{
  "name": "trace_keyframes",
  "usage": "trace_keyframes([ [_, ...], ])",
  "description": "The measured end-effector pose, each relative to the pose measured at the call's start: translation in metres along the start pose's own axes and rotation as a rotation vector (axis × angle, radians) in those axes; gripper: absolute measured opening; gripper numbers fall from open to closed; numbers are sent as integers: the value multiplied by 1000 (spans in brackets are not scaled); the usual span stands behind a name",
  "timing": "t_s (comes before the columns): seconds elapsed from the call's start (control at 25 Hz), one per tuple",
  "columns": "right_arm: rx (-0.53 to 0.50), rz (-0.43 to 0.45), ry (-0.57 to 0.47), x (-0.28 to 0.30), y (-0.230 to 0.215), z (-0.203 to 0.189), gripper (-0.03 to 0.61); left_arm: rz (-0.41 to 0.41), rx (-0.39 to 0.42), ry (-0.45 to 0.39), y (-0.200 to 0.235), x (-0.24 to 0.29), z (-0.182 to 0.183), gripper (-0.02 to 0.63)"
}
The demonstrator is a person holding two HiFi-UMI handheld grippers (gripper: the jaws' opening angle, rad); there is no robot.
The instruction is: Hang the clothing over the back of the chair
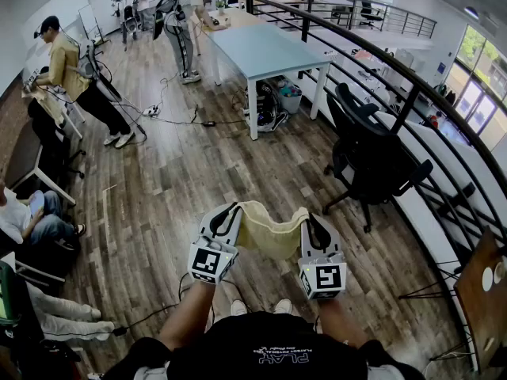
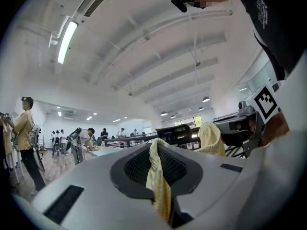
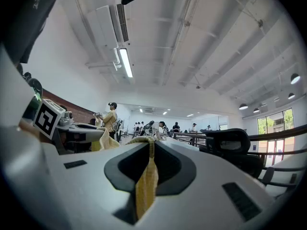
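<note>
A pale yellow piece of clothing [image 1: 271, 232] hangs stretched between my two grippers, above the wooden floor. My left gripper [image 1: 228, 214] is shut on its left edge, and the cloth [image 2: 158, 181] shows pinched between the jaws in the left gripper view. My right gripper [image 1: 310, 225] is shut on the right edge, with the cloth [image 3: 145, 181] running down between its jaws. A black office chair [image 1: 368, 153] stands ahead and to the right, its back [image 3: 235, 140] seen close by in the right gripper view. Both grippers point level.
A curved black railing [image 1: 412, 93] runs along the right side behind the chair. A light blue table [image 1: 261, 50] stands ahead with clutter beneath it. Several people stand or sit at the left, and cables [image 1: 170, 119] lie on the floor.
</note>
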State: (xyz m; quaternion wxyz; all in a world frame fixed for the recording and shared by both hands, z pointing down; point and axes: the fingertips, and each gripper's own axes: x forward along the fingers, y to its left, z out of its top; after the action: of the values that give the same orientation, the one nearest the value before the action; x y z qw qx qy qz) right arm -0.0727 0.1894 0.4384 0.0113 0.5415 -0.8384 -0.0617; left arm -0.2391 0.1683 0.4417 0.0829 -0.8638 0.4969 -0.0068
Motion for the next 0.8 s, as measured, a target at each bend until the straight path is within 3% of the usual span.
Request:
trace_keyframes([
  [0.4,29,-22,34,2,-4,-11,40,-7,-23,27,-6,0,-14,37],
  [0.8,65,48,-1,-6,-15,-17,41,16,-23,42,-22,4,-15,37],
])
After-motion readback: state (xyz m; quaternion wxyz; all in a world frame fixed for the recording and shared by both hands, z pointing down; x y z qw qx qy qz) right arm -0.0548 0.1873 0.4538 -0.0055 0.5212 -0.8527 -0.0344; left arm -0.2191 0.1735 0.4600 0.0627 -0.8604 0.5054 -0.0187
